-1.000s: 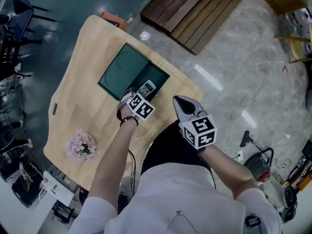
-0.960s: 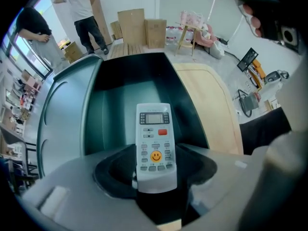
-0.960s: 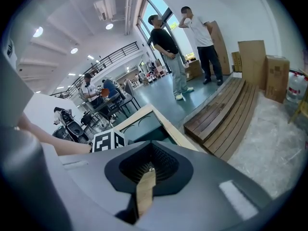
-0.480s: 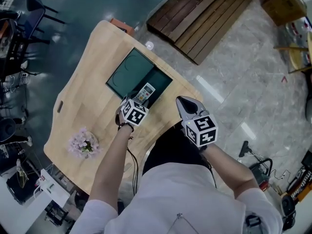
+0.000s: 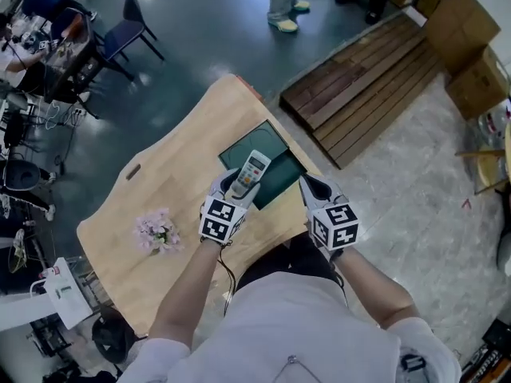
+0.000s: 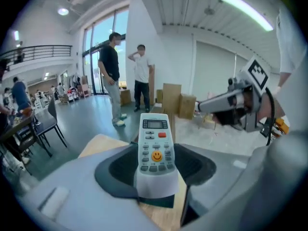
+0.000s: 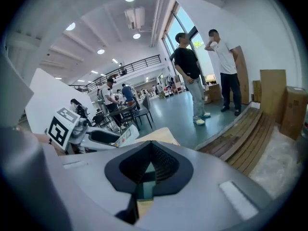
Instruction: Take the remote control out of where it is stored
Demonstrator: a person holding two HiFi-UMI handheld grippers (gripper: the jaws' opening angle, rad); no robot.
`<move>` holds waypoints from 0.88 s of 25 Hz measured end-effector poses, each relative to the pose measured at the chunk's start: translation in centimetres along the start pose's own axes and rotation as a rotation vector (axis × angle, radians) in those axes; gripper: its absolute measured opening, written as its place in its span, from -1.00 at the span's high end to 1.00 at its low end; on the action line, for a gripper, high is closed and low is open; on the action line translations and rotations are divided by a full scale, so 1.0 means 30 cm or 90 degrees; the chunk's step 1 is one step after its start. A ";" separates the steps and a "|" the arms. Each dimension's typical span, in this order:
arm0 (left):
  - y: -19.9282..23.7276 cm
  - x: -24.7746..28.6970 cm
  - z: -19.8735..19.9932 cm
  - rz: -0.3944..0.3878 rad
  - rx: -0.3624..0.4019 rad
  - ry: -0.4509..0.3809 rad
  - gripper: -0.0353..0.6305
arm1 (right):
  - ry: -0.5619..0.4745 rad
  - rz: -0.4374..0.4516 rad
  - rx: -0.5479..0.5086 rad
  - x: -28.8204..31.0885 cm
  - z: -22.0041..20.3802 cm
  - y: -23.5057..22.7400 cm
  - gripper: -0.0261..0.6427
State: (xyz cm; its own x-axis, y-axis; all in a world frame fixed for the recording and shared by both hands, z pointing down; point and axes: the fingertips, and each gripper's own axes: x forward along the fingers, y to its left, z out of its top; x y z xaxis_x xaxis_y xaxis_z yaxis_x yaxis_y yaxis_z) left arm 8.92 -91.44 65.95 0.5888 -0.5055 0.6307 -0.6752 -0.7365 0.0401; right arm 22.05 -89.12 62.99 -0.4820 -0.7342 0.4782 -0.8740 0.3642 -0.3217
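1. Head view: the left gripper (image 5: 233,187) is pinching the remote control (image 5: 250,173) by its lower end. The white remote is sticking out past the jaws, buttons up, over the dark green case (image 5: 279,175). That case is lying flat by the right edge of the wooden worktop (image 5: 172,178). I can't tell from here whether the remote is touching the case. The right gripper (image 5: 310,187) is hovering at the same edge, just beside the case. A bunch of pink flowers (image 5: 157,231) is sitting near the worktop's near edge, well apart from all that.

2. Left gripper view: the jaws are spread only as wide as the remote and are clamping its bottom end from both sides. The top of the remote is pointing away from the camera. The right gripper is poking in at the right side.

3. Right gripper view: the jaws are pressing nearly together, with just a thin slit between them. Only a sliver of green and wood is showing through. The left gripper and the remote are showing off to the left.
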 end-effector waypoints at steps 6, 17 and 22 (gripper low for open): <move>0.023 -0.357 0.257 0.039 -0.103 -0.231 0.17 | -0.061 0.062 -0.051 -0.016 0.207 0.175 0.84; 0.067 -0.702 0.299 0.141 -0.132 -0.375 0.17 | -0.122 0.162 -0.143 -0.006 0.389 0.436 0.84; 0.100 -0.741 0.268 0.163 -0.158 -0.376 0.18 | -0.126 0.171 -0.156 -0.003 0.417 0.490 0.84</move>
State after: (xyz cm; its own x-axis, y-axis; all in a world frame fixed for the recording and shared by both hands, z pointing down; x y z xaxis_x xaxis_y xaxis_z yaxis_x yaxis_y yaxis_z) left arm -2.63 -86.03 45.83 0.4925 -0.8622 0.1187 -0.8659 -0.4716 0.1668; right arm 10.01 -90.86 48.00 -0.6949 -0.6817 0.2288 -0.7189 0.6664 -0.1979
